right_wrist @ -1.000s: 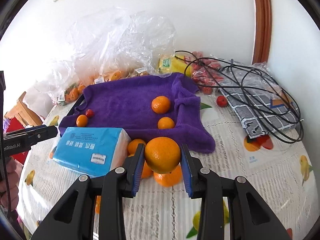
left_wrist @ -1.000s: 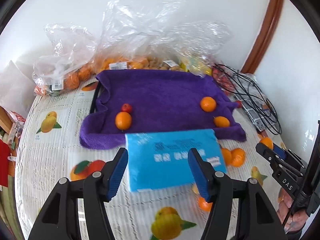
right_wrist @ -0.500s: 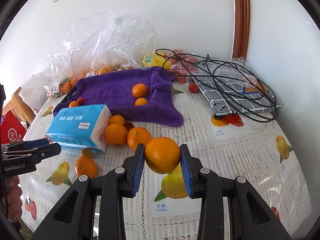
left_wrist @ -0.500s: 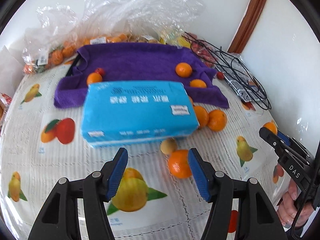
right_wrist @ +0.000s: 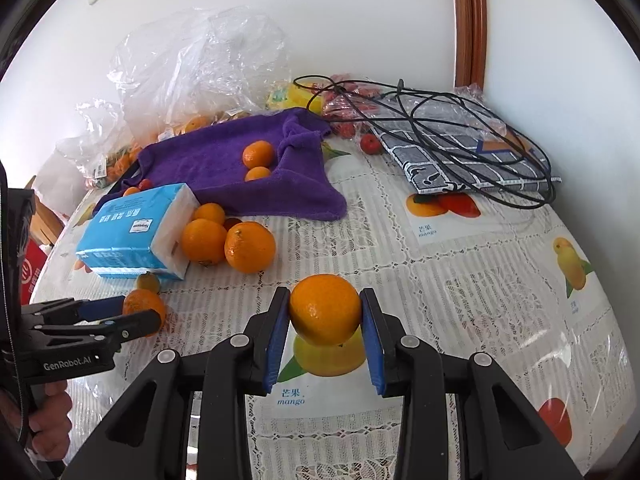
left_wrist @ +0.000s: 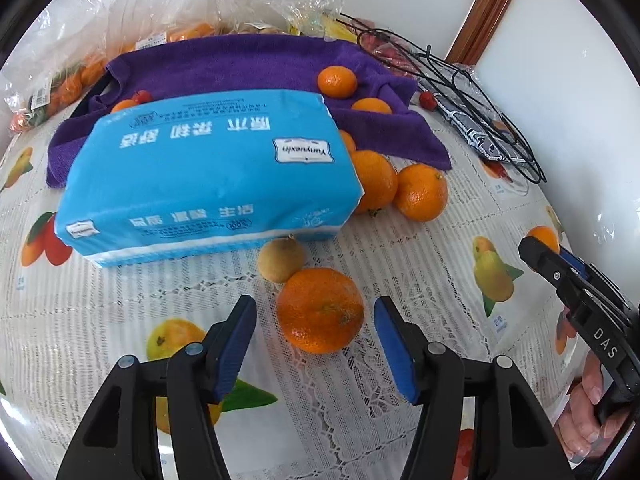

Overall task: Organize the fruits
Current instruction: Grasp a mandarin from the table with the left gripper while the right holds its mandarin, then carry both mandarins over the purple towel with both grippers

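In the right wrist view the right gripper [right_wrist: 325, 330] pinches an orange [right_wrist: 325, 314] between its blue pads at lower centre, held above the worktop [right_wrist: 460, 280]; in the left wrist view the left gripper [left_wrist: 316, 344] is spread wide, its pads either side of a loose orange [left_wrist: 320, 310] resting on the fruit-print cloth at lower centre, not touching it; a small tan fruit [left_wrist: 281, 259] touches that orange from above; a blue tissue pack [left_wrist: 208, 176] fills the centre left, two oranges [left_wrist: 400, 188] just right of it; a purple towel [left_wrist: 256, 64] at upper centre carries two small oranges [left_wrist: 337, 82]; black cables [right_wrist: 440, 128] lie upper right.
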Motion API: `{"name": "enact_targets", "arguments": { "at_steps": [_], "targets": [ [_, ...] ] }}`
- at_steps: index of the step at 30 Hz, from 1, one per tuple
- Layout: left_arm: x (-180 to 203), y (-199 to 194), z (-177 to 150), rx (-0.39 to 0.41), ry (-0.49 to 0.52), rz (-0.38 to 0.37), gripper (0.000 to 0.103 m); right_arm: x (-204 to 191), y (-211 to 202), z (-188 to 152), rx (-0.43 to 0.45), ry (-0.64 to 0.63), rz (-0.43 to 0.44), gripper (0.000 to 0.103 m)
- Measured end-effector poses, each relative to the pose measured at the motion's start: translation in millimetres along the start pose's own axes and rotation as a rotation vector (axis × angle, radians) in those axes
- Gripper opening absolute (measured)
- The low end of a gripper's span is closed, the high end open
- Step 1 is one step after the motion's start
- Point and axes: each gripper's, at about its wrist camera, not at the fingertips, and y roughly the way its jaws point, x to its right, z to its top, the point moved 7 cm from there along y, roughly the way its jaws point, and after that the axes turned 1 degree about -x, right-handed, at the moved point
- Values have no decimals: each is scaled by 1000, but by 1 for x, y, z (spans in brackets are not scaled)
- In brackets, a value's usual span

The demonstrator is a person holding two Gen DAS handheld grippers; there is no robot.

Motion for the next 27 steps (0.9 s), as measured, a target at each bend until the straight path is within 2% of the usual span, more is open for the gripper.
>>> {"name": "enact_targets", "arguments": {
  "at_steps": [2, 3, 15, 23, 27],
  "targets": [
    [1, 2, 0, 11, 1, 8, 43, -1, 3, -3, -9, -2, -1, 35],
    [1, 2, 0, 17, 5, 5, 42, -3, 5, -4, -12, -4, 1, 35],
    [-11, -13, -15, 19, 6, -10, 42, -36, 7, -14, -19, -63, 54, 35],
    [-29, -27, -23, 36, -3, 3, 42, -56, -11, -3, 32, -105, 29, 35],
    [-38, -33, -23, 60, -17, -4, 42, -67, -7, -3, 20, -107, 45, 35]
  ]
}}
